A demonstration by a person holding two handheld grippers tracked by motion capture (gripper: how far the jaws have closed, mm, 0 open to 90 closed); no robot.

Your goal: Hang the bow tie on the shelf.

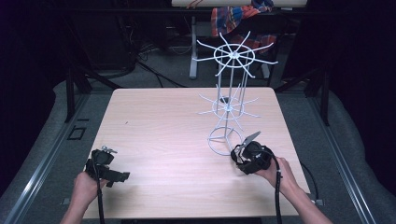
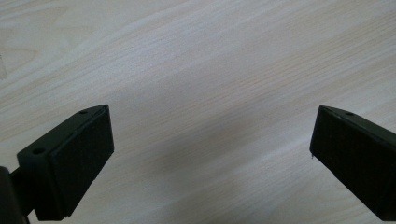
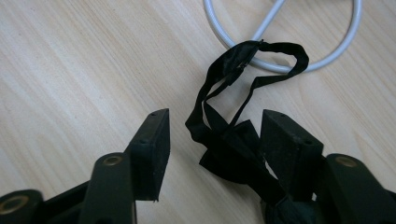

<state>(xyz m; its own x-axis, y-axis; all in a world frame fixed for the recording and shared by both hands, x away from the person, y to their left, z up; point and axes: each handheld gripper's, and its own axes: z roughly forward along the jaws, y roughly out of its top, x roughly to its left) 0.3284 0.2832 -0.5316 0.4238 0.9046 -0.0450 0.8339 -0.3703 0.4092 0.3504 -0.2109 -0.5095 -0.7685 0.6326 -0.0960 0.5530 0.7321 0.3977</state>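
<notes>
The right gripper [image 3: 212, 140] stood half open; a black strap [image 3: 233, 116] lay between its jaws, against one pad and clear of the other, its loop draped over the base ring of a white wire rack [image 1: 231, 100]. The left gripper [image 2: 212, 154] gaped wide over bare table [image 1: 163, 140], holding nothing. No writing could be read anywhere. The tabletop was pale wood grain; around it lay grey floor, dark surroundings and a plaid cloth [image 1: 233, 16] behind.
</notes>
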